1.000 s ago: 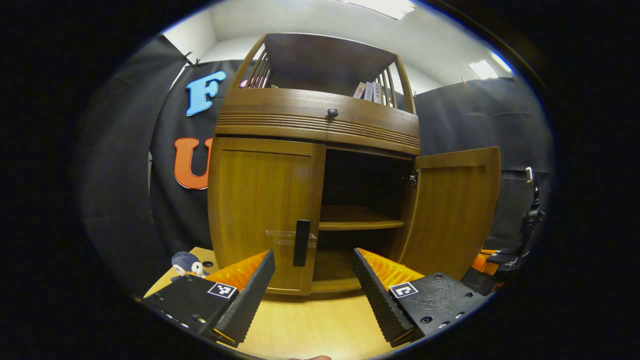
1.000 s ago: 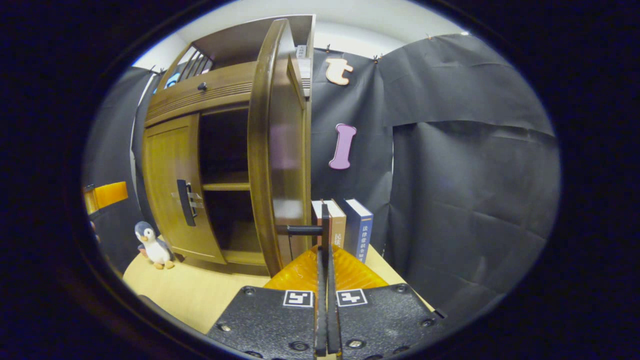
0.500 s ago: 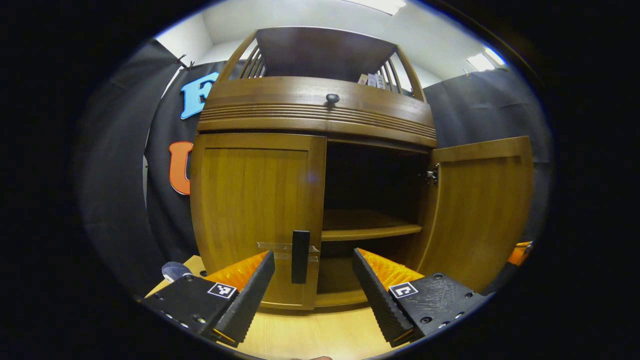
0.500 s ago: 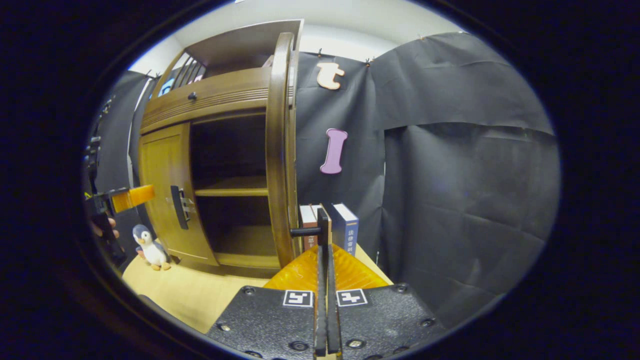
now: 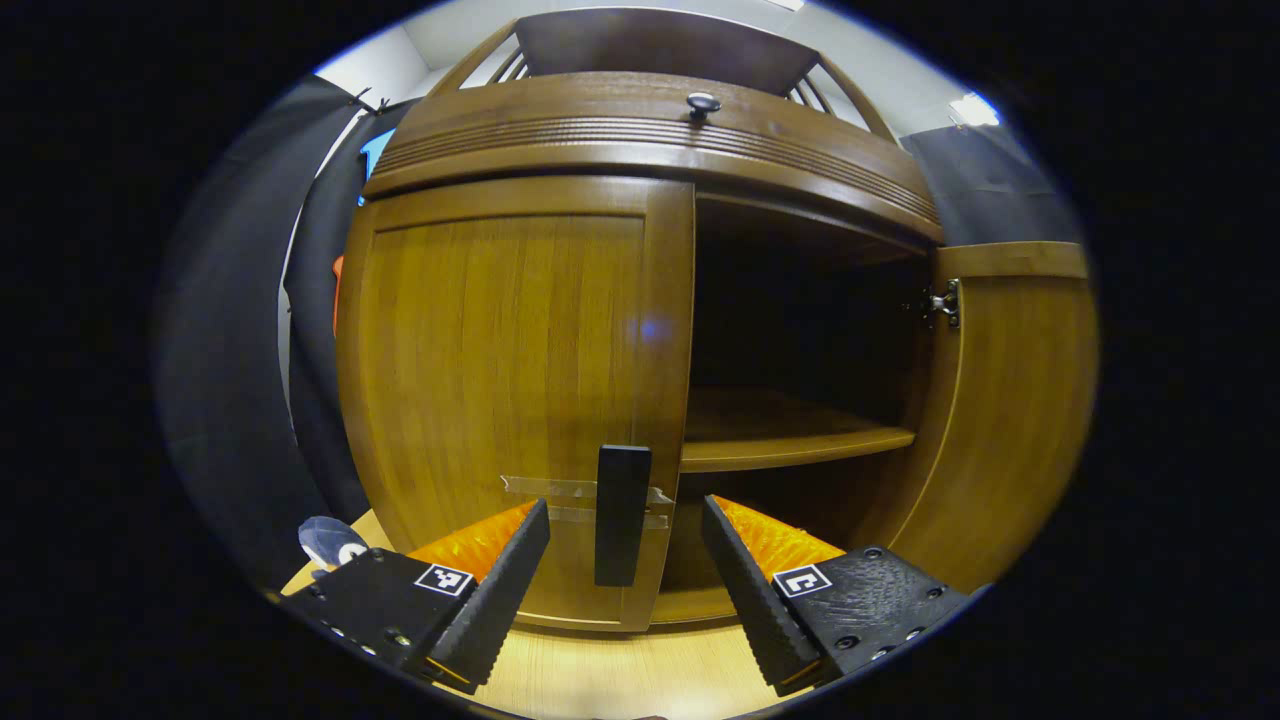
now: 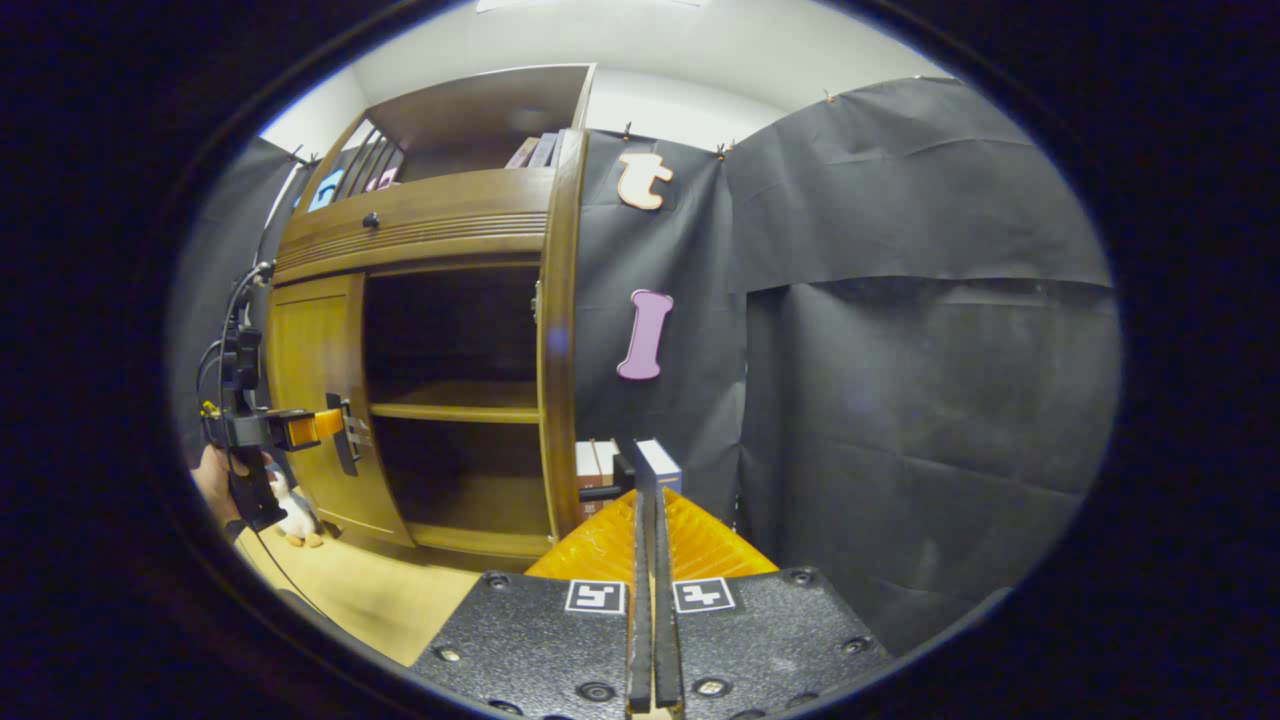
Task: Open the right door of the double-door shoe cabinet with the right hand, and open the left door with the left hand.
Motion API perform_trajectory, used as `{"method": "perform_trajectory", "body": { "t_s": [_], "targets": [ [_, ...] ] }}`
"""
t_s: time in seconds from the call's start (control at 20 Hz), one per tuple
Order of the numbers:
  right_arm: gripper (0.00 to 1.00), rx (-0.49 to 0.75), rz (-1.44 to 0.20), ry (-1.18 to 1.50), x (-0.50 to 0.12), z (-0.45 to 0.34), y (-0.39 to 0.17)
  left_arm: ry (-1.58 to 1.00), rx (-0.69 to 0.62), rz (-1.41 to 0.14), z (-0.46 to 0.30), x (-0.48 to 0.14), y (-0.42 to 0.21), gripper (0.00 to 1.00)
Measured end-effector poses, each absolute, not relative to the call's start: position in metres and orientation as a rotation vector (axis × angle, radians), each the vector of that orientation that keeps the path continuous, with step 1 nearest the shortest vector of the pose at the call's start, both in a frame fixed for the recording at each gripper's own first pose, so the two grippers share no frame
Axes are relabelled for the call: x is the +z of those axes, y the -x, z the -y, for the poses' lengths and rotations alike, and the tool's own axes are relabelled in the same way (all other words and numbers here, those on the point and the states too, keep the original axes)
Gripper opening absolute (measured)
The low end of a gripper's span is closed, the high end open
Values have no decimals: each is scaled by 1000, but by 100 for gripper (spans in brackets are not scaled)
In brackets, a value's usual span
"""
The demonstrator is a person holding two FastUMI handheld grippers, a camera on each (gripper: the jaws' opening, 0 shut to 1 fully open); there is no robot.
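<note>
The wooden shoe cabinet (image 5: 650,130) looms close in the left gripper view. Its left door (image 5: 500,380) is closed, and its black handle (image 5: 622,515) stands between the fingers of my open left gripper (image 5: 620,514), untouched by either finger. The right door (image 5: 1010,420) hangs wide open. In the right gripper view that door (image 6: 557,340) is edge-on, and my right gripper (image 6: 647,492) is shut on its black handle (image 6: 628,468). Farther off, a hand holds the left gripper (image 6: 300,428) at the left door's handle.
Inside are a shelf (image 5: 790,440) and dark compartments. A drawer knob (image 5: 703,102) sits above the doors. Books (image 6: 660,465) stand on the table beside the open door. A penguin toy (image 5: 328,540) sits left of the cabinet on the wooden table (image 6: 360,600).
The left gripper has moved forward until its open fingers flank the left door's handle. The right gripper, still holding its handle, has swung the right door wider.
</note>
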State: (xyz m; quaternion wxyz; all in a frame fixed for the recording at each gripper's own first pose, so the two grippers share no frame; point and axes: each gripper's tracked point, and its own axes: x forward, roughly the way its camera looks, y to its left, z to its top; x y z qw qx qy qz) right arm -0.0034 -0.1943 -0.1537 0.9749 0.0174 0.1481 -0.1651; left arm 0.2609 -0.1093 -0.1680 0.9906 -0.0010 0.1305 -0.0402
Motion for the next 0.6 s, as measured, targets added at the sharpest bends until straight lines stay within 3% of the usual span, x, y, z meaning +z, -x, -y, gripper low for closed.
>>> {"method": "perform_trajectory", "body": {
  "t_s": [0.05,0.1,0.15,0.2,0.25,0.3,0.35,0.45,0.6],
  "targets": [
    [0,-341,-298,-37,-153,199,6,-4,-85,-281,109,-175,-266,93],
    [5,-351,-297,-40,-152,203,7,-19,-76,-283,107,-179,-270,80],
    [6,-362,-297,-42,-152,208,7,-37,-66,-278,105,-182,-277,95],
    [2,-376,-297,-43,-151,213,9,-48,-57,-277,102,-185,-281,82],
    [7,-389,-299,-43,-152,218,10,-44,-54,-285,101,-189,-286,78],
    [5,-399,-301,-43,-152,222,12,-33,-63,-289,102,-192,-289,64],
    [5,-409,-302,-42,-151,225,13,-26,-74,-292,104,-194,-293,77],
    [8,-430,-300,-38,-151,232,15,-43,-76,-294,104,-197,-299,51],
    [9,-444,-302,-34,-149,234,19,-59,-87,-279,108,-192,-302,53]
  ]
}}
